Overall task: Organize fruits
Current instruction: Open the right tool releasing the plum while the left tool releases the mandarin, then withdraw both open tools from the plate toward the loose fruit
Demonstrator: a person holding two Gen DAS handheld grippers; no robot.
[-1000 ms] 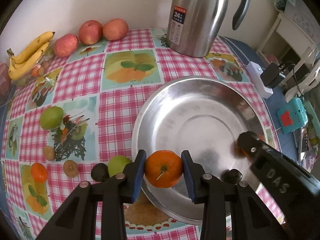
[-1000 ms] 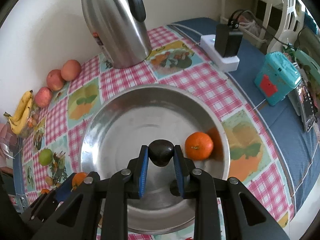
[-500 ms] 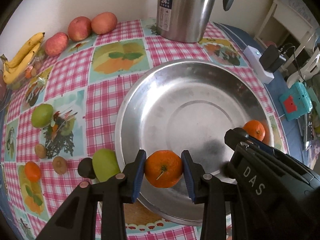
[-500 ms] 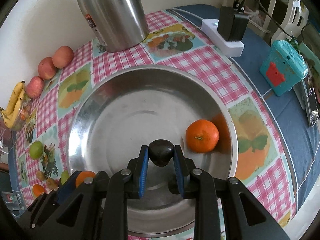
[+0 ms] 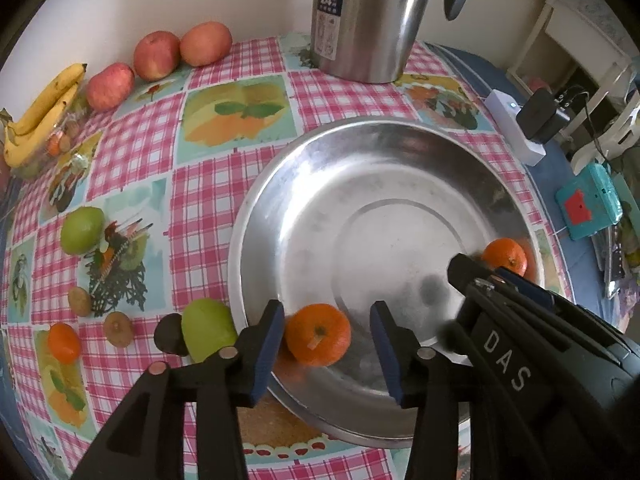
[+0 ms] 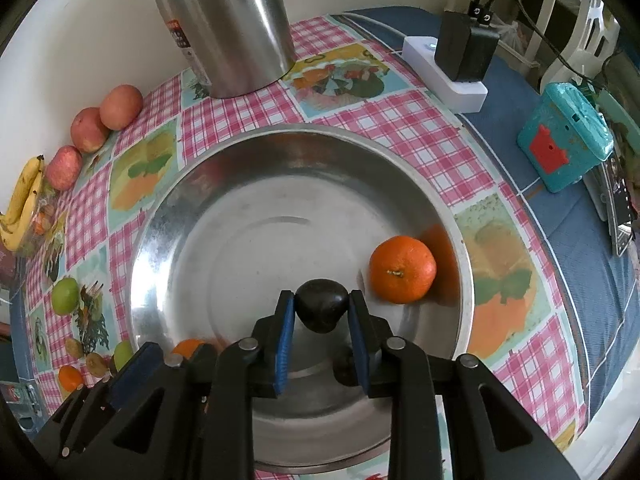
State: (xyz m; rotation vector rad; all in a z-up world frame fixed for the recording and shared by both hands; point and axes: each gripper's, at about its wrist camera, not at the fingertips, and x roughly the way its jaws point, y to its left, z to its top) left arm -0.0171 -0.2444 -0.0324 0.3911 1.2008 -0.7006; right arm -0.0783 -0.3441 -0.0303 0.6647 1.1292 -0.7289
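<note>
Here, in the left wrist view, the left tongs [image 5: 326, 338] point down at the near rim of a big steel dish [image 5: 304, 184] on the desk [image 5: 224, 184]. Their jaws are opening: an orange [image 5: 319, 334] sits between the blue pads on the dish's sloping wall, with a clear gap to the right pad and only a sliver to the left one, so nothing grips it. The black body of the right tongs [image 5: 476, 280] cuts across the lower right corner and hides part of the dish floor; behind it a second orange [image 5: 505, 255] peeks out at the far right wall. Just outside the dish on the left lie a green fruit [image 5: 208, 330] and a dark fruit [image 5: 170, 334] touching it, the latter partly hidden. Further left are two small brown fruits, another small orange and a green apple [image 5: 82, 229]. Three red apples [image 5: 156, 55] and some bananas [image 5: 38, 116] line the wall; the bananas are cut off by the picture's edge. A steel jug [image 5: 366, 20] stands behind the dish, its top out of frame.

In the right wrist view, those right tongs [image 6: 322, 322] are opening too, with a dark round fruit [image 6: 321, 309] between the pads; both pads look to touch its sides, though I cannot tell how firmly. It hangs over the dish floor, and its shadow or reflection below is hard to read. The second orange rests just beside it to the right, against the dish wall. The left tongs show only in part at the lower left, their orange a blurred sliver.
</note>
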